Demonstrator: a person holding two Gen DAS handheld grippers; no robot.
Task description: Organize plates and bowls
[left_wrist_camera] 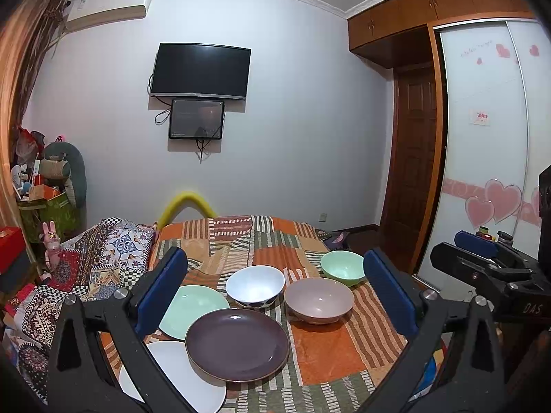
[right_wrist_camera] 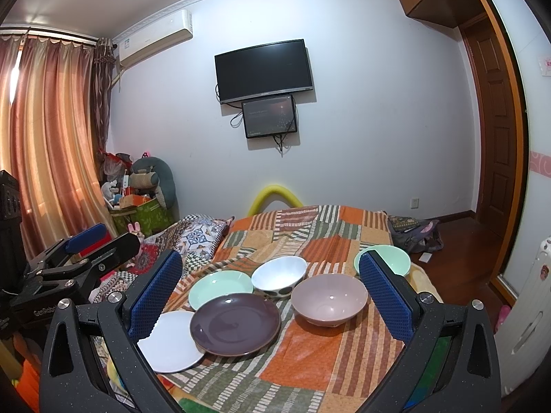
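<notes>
Dishes sat on the patchwork cloth [left_wrist_camera: 320, 351], six pieces, none stacked. Dark purple plate [left_wrist_camera: 237, 344] was nearest me at centre. Its left rim overlapped the white plate [left_wrist_camera: 186, 375] and its far rim overlapped the mint plate [left_wrist_camera: 193, 306]. White bowl with dark spots [left_wrist_camera: 255, 286] stood just behind the purple plate, beside the mint plate. Mauve bowl [left_wrist_camera: 319, 300] stood right of it, apart from the purple plate. Mint bowl [left_wrist_camera: 342, 267] was behind and right of the mauve one; whether they touched, I couldn't tell.

My left gripper [left_wrist_camera: 275, 296] hung above the near side of the cloth, jaws spread wide, nothing between the blue pads, framing the purple plate and the mauve bowl. My right gripper [right_wrist_camera: 270, 296] was likewise spread wide and held nothing; its right pad covered part of the mint bowl in that view. Each gripper showed at the other camera's edge.

Behind: a wall TV [left_wrist_camera: 201, 70] with a small screen [left_wrist_camera: 196, 118] under it, an air conditioner [right_wrist_camera: 155, 39], curtains [right_wrist_camera: 48, 130], and a wooden door [left_wrist_camera: 413, 158].
</notes>
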